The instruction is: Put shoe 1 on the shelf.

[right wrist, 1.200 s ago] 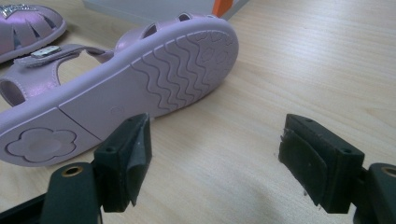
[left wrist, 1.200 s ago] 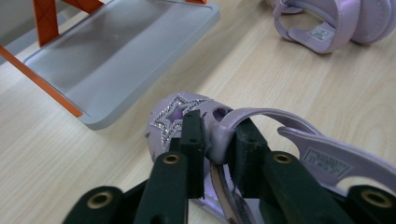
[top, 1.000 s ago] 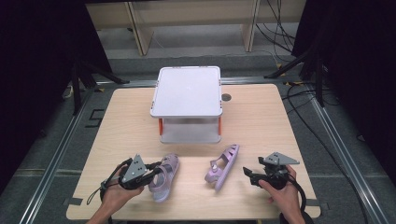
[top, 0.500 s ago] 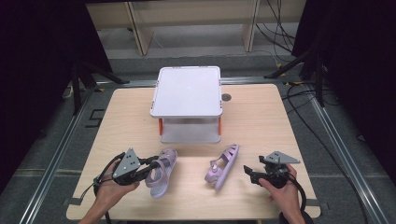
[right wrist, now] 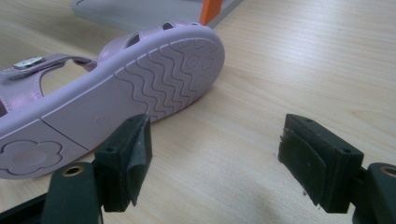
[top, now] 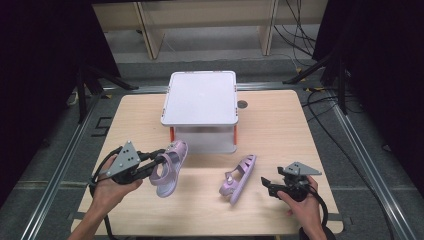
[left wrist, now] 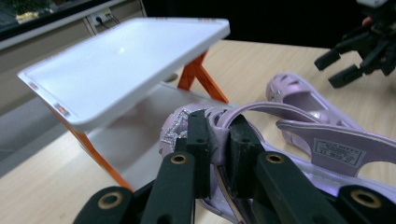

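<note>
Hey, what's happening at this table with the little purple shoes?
A person works two handheld grippers. The left gripper is shut on the strap of one purple sandal, held above the table in front of the white two-tier rack. The second sandal lies on its side on the table, with the open right gripper beside it.

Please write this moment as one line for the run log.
left gripper: shut on left sandal, lifted off table | right gripper: open beside right sandal, lying on its side | white rack: bare
</note>
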{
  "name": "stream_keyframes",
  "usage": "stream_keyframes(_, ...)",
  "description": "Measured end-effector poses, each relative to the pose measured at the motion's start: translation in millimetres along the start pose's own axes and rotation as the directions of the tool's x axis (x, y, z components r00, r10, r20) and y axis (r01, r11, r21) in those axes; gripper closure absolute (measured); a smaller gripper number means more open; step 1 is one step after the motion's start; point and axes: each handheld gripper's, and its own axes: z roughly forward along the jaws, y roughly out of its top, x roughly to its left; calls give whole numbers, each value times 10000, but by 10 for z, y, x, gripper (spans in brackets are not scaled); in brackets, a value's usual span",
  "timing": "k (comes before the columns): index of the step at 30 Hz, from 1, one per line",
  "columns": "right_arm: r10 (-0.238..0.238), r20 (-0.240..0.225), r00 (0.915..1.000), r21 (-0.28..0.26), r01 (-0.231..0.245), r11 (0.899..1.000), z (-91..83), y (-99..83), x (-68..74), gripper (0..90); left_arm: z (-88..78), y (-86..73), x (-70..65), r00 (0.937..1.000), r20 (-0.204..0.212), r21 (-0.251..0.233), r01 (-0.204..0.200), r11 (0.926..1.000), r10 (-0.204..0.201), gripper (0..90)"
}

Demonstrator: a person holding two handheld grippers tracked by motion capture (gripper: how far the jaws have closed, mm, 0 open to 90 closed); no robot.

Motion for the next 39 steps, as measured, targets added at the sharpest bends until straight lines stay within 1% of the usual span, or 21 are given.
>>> stream_keyframes(3, 13, 8, 10000, -11, -13, 10000, 0, 0, 0, 256, 2, 121, 43, 10000, -26, -123, -90, 9999, 90, 813)
stream_keyframes(4, 197, -131, 9997, 32, -197, 9998, 5, -1, 10, 256, 8, 163, 56, 9999, -70, -231, -98, 9997, 96, 814)
stream_keyframes(5, 11, 3, 10000, -14, -11, 10000, 0, 0, -1, 255, 10, 208, 70, 9999, -80, -272, -132, 9995, 129, 816)
stream_keyframes(7, 76, -1, 10000, 10, -76, 10000, -3, 0, 0, 255, 27, 295, 98, 9995, -104, -298, -303, 9991, 300, 819)
stream_keyframes(11, 61, -14, 10000, -8, -61, 10000, -7, 0, -5, 255, 75, 456, 171, 9991, -158, -355, -411, 9985, 406, 824)
stream_keyframes(12, 462, -79, 9989, 123, -461, 9989, -12, -3, 24, 255, 88, 497, 195, 9986, -228, -386, -484, 9981, 476, 824)
stream_keyframes(13, 97, -18, 10000, 1, -97, 10000, -8, 1, -4, 255, 98, 543, 219, 9977, -361, -388, -581, 9976, 567, 824)
stream_keyframes(15, 41, 38, 10000, 3, -41, 10000, -12, 1, -10, 255, 122, 643, 273, 9957, -595, -441, -733, 9963, 707, 825)
stream_keyframes(17, 421, -204, 9989, 161, -417, 9990, -5, 1, 8, 255, 162, 737, 332, 9926, -849, -431, -910, 9949, 871, 825)
stream_keyframes(18, 207, -65, 9998, 63, -207, 9998, -11, 3, -5, 255, 189, 777, 365, 9912, -970, -399, -946, 9947, 904, 824)
stream_keyframes(19, 593, -140, 9981, 187, -590, 9981, -18, 0, 22, 255, 233, 814, 408, 9896, -1007, -433, -1076, 9933, 1028, 825)
stream_keyframes(21, 815, -168, 9965, 211, -812, 9965, -23, 1, 32, 255, 322, 861, 480, 9872, -1153, -411, -1158, 9924, 1105, 825)
stream_keyframes(22, 812, -136, 9966, 263, -809, 9964, -29, 2, 32, 255, 370, 874, 510, 9858, -1257, -355, -1168, 9925, 1115, 826)
stream_keyframes(23, 289, -20, 9996, 17, -289, 9996, -25, 3, -5, 255, 423, 882, 543, 9838, -1345, -306, -1234, 9919, 1183, 825)
stream_keyframes(26, 366, -80, 9993, 91, -366, 9993, -32, 2, -5, 255, 599, 907, 661, 9791, -1536, -128, -1371, 9905, 1336, 825)
stream_keyframes(27, 245, -54, 9997, 6, -244, 9997, -25, 0, -15, 255, 651, 919, 699, 9771, -1622, -97, -1408, 9900, 1374, 826)
stream_keyframes(31, 231, -86, 9997, -17, -231, 9997, -18, -1, -21, 255, 865, 967, 858, 9743, -1722, 4, -1476, 9890, 1455, 826)
stream_keyframes(34, 212, -107, 9997, -5, -212, 9998, -16, -2, -20, 255, 1005, 983, 947, 9730, -1862, 35, -1378, 9904, 1361, 826)
stream_keyframes(36, 173, -110, 9998, -17, -174, 9998, -12, -5, -23, 255, 1123, 988, 1006, 9696, -1968, 111, -1460, 9892, 1453, 826)
stream_keyframes(37, 421, -254, 9988, 80, -419, 9991, -7, -7, -11, 255, 1144, 990, 1016, 9687, -1975, 185, -1496, 9886, 1503, 826)
stream_keyframes(39, 229, -104, 9997, 37, -229, 9997, -11, -6, -25, 255, 1243, 990, 1061, 9659, -1979, 305, -1641, 9860, 1669, 826)
